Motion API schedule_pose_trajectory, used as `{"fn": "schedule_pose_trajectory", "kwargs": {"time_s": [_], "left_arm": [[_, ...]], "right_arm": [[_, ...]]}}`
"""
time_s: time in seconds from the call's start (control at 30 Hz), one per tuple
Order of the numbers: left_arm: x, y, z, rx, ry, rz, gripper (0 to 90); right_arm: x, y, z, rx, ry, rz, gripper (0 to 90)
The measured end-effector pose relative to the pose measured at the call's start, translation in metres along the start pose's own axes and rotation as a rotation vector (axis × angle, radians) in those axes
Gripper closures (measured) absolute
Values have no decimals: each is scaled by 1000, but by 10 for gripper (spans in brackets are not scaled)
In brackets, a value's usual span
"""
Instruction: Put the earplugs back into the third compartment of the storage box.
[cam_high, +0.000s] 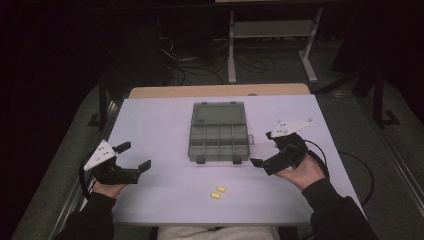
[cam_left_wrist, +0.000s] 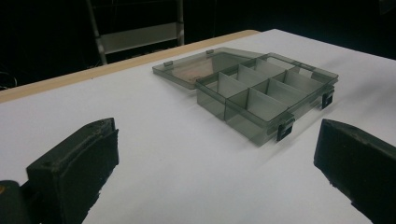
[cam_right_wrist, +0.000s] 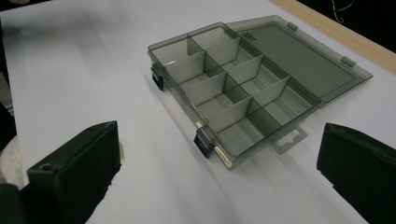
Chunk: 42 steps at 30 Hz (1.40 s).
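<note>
A grey see-through compartment box (cam_high: 219, 141) lies open in the middle of the white table, its lid (cam_high: 218, 113) folded flat toward the far side. Its compartments (cam_left_wrist: 266, 93) (cam_right_wrist: 224, 88) look empty. Two small yellow pieces (cam_high: 218, 191) lie on the table in front of the box. My left gripper (cam_high: 136, 155) is open at the left of the table, held well away from the box. My right gripper (cam_high: 262, 149) is open just right of the box's front right corner, with nothing between its jaws.
The white table top (cam_high: 160, 125) has a wooden strip (cam_high: 220, 90) along its far edge. Beyond it stand a white metal frame (cam_high: 270, 35) and cables on a dark floor. The person's forearms in dark sleeves come in at the bottom corners.
</note>
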<state>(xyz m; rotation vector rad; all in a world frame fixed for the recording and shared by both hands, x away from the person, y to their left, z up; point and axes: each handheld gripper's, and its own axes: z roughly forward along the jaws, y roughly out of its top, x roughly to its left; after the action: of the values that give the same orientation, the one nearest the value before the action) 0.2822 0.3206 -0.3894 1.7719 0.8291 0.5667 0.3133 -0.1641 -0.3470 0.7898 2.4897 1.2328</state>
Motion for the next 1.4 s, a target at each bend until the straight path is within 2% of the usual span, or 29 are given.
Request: {"fn": "schedule_pose_trajectory", "kwargs": {"time_s": [0.37, 0.6, 1.13, 1.4], "left_arm": [[0, 0, 0, 3, -2, 1, 0], [0, 0, 0, 3, -4, -2, 0], [0, 0, 1, 3, -8, -2, 0], [0, 0, 1, 6, -11, -1, 0]], "right_arm": [[14, 7, 24, 58, 51, -31, 0], [18, 9, 36, 99, 73, -46, 0], [35, 9, 66, 183, 132, -87, 0], [46, 7, 85, 234, 177, -117, 0]]}}
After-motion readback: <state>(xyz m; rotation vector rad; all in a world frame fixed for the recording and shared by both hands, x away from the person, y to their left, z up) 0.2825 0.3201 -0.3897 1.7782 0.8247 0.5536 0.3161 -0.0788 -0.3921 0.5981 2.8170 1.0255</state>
